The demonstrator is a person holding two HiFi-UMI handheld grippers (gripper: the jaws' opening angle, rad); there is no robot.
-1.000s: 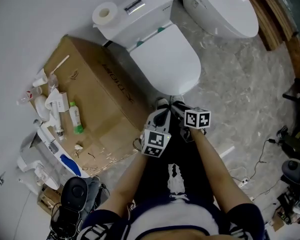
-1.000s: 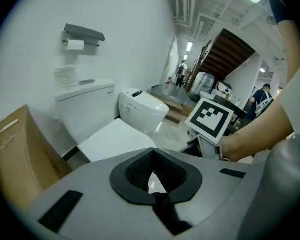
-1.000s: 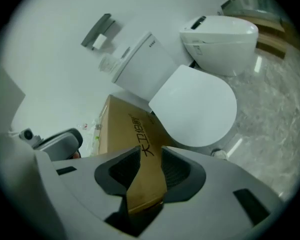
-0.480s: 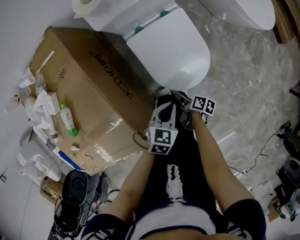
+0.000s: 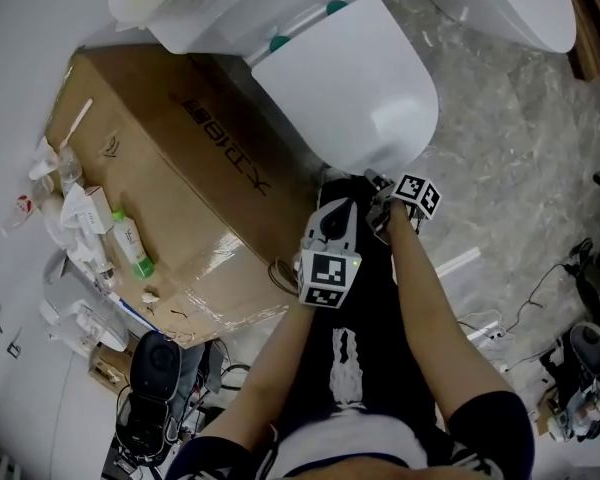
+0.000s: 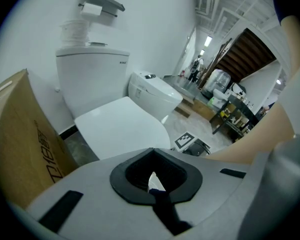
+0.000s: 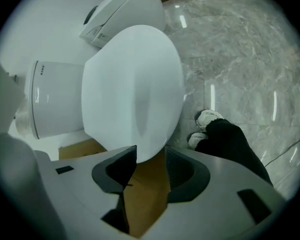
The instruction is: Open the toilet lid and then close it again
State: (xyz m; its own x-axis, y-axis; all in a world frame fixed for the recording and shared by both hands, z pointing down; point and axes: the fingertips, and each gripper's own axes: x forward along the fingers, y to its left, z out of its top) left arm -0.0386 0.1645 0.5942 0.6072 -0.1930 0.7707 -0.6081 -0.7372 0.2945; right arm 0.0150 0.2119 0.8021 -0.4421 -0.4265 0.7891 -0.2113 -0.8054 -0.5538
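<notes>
Marble floor [image 5: 510, 148], cardboard box [image 5: 170, 148] beside the toilet. Head view: left gripper [image 5: 335, 203] and right gripper [image 5: 380, 196] have dropped to the front rim of the closed toilet lid [image 5: 355, 88]. Left gripper view: jaws clenched, empty. Right gripper view: jaws have just been opening and now stand wide, with the lid edge at the gap, unpinched. Lift not started.

Toilet [image 5: 350, 78], cardboard box [image 5: 170, 148] on marble floor [image 5: 520, 168]
</notes>
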